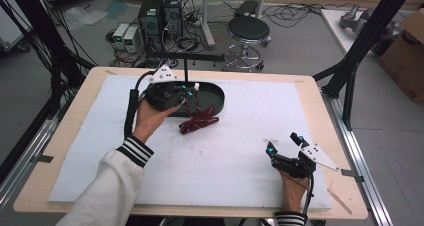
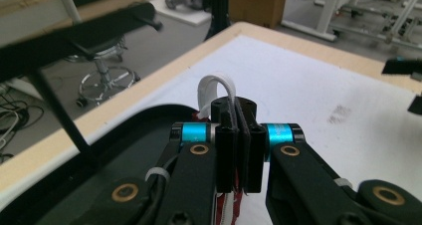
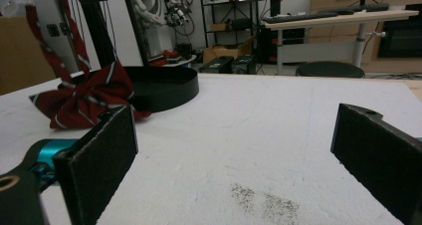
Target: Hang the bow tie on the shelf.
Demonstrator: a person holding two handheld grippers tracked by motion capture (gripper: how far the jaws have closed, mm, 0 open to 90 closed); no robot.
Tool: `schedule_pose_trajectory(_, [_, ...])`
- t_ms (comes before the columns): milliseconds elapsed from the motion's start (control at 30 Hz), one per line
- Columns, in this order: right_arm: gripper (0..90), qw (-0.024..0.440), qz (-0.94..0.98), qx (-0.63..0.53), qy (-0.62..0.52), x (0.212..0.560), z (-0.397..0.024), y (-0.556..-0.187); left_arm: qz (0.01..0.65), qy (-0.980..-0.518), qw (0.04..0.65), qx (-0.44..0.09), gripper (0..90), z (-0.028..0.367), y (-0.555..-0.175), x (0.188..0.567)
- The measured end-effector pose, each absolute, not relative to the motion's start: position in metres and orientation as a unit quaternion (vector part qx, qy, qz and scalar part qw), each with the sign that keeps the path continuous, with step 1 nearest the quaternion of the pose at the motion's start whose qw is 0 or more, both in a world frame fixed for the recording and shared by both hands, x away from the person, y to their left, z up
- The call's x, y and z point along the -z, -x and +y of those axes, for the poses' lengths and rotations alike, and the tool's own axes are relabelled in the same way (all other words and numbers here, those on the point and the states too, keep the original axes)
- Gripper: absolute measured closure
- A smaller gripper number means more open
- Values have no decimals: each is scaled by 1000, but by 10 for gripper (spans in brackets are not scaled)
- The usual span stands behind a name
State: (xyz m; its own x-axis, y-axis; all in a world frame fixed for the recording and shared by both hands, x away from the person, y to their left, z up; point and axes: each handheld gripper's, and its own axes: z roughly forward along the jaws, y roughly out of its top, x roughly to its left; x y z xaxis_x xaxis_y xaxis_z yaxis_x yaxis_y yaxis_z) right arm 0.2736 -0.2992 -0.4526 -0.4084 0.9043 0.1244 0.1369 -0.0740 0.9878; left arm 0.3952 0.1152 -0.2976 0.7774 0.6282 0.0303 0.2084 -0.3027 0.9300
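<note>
Lifting seems to be the step in hand; the left gripper point(image 1: 189, 92) has its jaws pressed together on the white elastic band point(image 2: 215, 88) of a red striped bow tie point(image 1: 198, 122), and the band arches up out of the pinch in the left gripper view. From the high view the gripper hangs over the near rim of the black oval tray point(image 1: 218, 100); the tie's strap runs down from the jaws while the bow itself lies on the white table cover point(image 1: 240, 151), touching or just beside the tray's near edge. The right gripper view shows the same thing from low down: the bow point(image 3: 84, 99) spread on the cover against the tray's wall point(image 3: 164, 90), the strap rising up to the left.

The right gripper point(image 1: 286, 147) hovers near the table's right front corner, well apart from the tie; its jaws stand wide with nothing between them.

My guess is that the tie is being carried toward or away from the tray; I cannot tell which. Either way the next move calls for a steady raise so the bow clears the rim without snagging; the thin band could slip from so narrow a pinch.
</note>
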Motion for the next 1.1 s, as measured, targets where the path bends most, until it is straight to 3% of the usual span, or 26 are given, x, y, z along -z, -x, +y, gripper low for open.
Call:
schedule_pose_trajectory(433, [35,327,598,-588,-435,453,-299,-274,295,-751,545,-229,872,139,-427,268])
schedule_pose_trajectory(1100, [35,327,597,-589,-436,453,-299,-274,306,-746,537,-247,872,145,-474,248])
